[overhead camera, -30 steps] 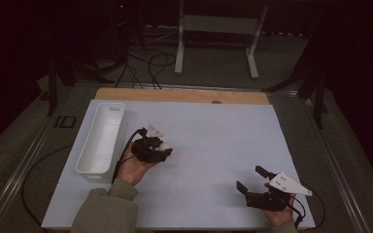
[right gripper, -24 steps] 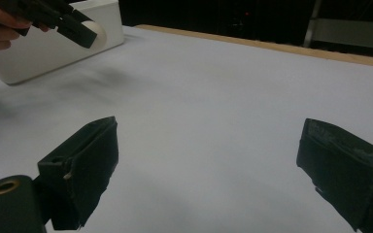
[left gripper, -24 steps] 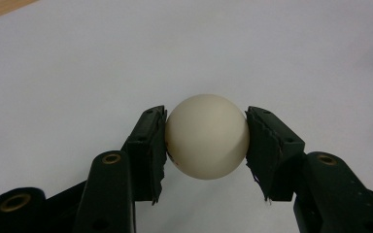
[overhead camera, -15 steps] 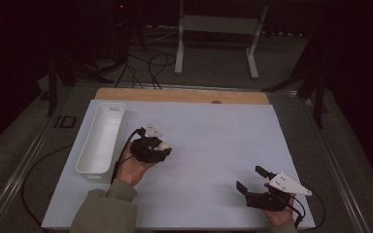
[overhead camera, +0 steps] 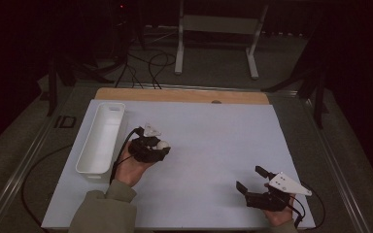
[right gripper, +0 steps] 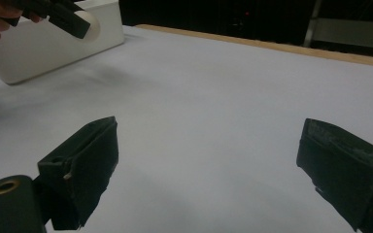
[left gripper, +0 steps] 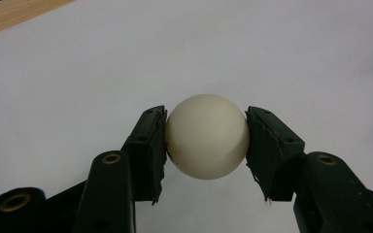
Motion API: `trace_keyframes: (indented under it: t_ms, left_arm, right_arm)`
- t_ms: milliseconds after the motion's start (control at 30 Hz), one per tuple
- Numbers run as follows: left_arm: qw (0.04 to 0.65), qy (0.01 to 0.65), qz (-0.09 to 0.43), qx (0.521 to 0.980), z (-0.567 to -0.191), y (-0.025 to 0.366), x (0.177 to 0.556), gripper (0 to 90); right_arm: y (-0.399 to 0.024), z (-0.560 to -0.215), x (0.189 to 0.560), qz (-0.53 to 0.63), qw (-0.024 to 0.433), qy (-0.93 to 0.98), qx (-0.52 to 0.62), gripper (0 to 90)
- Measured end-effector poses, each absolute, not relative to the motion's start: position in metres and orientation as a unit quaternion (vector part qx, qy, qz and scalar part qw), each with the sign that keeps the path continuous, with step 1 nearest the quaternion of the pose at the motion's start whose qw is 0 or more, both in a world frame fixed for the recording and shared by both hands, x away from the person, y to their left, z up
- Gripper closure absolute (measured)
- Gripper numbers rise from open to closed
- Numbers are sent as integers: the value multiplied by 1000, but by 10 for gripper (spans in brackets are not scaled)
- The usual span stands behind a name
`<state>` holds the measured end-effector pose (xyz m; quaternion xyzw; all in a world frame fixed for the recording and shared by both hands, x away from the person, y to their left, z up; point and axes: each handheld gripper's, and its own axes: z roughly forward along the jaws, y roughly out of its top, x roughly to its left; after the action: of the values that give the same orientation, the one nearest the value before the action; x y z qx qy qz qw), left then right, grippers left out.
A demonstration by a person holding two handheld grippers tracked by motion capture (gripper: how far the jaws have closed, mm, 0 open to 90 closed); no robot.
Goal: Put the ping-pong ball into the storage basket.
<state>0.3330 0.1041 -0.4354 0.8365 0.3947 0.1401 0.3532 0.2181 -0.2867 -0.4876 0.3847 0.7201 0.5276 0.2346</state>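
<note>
Pinching a cream-white ball (left gripper: 207,136) between its two black pads, the left hand-held gripper (overhead camera: 161,149) is hovering over the white worktop (overhead camera: 213,141), just right of the long white tray (overhead camera: 101,138); the pads are pressing on the ball's opposite sides. Being round, the ball is showing no long axis and no pointing direction. Near the worktop's front right corner, the right hand-held gripper (overhead camera: 249,178) is holding its jaws spread wide with nothing between them.

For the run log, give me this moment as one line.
left gripper: shut on white ball | right gripper: open, nothing between jaws | white bin: beside left gripper
</note>
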Motion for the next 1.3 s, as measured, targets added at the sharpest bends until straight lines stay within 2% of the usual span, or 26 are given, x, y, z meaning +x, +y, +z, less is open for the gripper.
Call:
trace_keyframes:
  t_ms: [1300]
  left_arm:
    - [368, 407, 162, 820, -418, 119, 325, 515]
  right_arm:
    - [-287, -488, 218, 528, 235, 720, 385, 77]
